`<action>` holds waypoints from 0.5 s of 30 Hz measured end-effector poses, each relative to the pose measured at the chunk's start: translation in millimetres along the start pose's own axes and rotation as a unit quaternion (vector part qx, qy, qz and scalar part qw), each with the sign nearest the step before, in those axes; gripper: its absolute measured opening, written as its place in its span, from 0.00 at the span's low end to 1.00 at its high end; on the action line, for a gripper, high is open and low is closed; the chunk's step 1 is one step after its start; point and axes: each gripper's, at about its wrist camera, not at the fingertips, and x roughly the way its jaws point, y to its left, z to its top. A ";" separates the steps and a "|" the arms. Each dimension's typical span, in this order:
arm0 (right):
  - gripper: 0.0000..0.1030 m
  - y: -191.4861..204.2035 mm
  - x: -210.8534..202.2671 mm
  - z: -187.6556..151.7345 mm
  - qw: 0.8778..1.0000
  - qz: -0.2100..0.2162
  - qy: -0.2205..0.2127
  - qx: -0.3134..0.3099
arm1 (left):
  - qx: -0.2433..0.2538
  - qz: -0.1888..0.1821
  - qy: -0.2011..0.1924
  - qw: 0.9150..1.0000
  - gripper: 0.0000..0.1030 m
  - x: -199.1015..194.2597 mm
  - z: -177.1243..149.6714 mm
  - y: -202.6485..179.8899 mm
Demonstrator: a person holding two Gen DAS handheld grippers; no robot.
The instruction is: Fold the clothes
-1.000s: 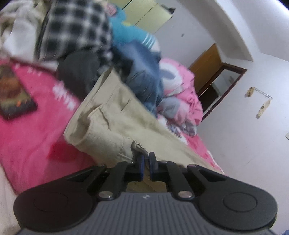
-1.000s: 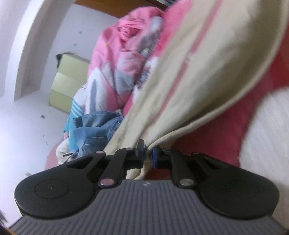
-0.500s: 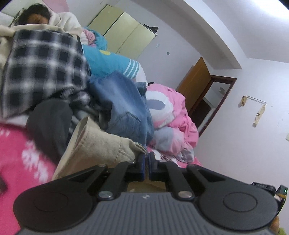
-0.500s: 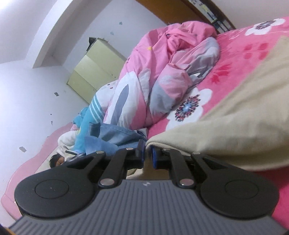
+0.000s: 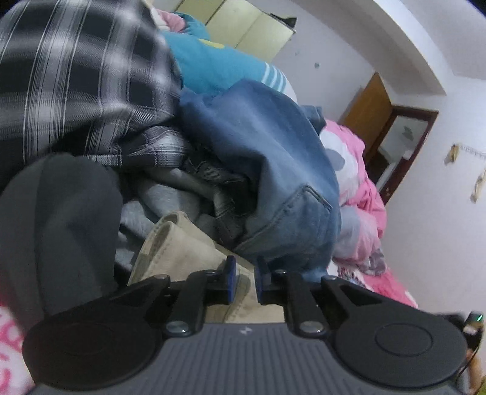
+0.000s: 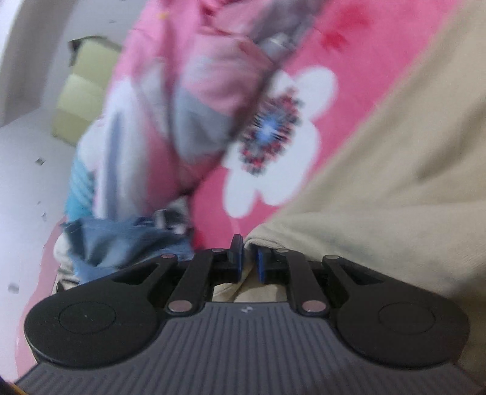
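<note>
Beige trousers (image 5: 182, 252) lie folded on the bed, their thick edge pushed against a heap of clothes. My left gripper (image 5: 245, 281) hovers over that edge with its jaws a little apart, the cloth lying under the gap. In the right wrist view the beige trousers (image 6: 395, 182) spread wide across the right side. My right gripper (image 6: 249, 258) is at their near corner, and the hem runs in between the two nearly closed fingers. This view is blurred by motion.
The heap holds blue jeans (image 5: 273, 152), a black-and-white plaid shirt (image 5: 76, 76) and a dark grey garment (image 5: 60, 228). A pink duvet (image 6: 197, 76) is bunched on the flowered pink sheet (image 6: 273, 170). A yellow-green cabinet (image 5: 243, 21) and a wooden door (image 5: 370, 115) stand by the walls.
Both grippers carried the trousers' end over and down toward the clothes heap. The left jaws, shut on the cloth before, have parted slightly. The right view has tilted and blurred.
</note>
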 end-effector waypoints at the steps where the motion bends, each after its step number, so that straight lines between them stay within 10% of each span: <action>1: 0.09 -5.1 5.6 -0.5 1.000 -0.005 0.006 0.006 | -0.003 -0.005 -0.003 1.000 0.20 1.1 -0.9 2.1; 5: 0.15 -9.3 3.5 -1.3 0.999 0.001 0.023 0.024 | -0.010 -0.018 -0.016 1.000 0.41 -2.2 -2.5 3.9; 9: 0.54 2.2 -20.5 -4.8 1.000 -0.002 0.018 0.012 | 0.003 -0.021 -0.040 0.999 0.59 -33.4 0.9 -11.9; 15: 0.62 21.4 -71.4 -25.9 1.000 -0.002 0.005 -0.012 | -0.034 -0.052 -0.033 0.997 0.72 -89.2 -2.5 -22.3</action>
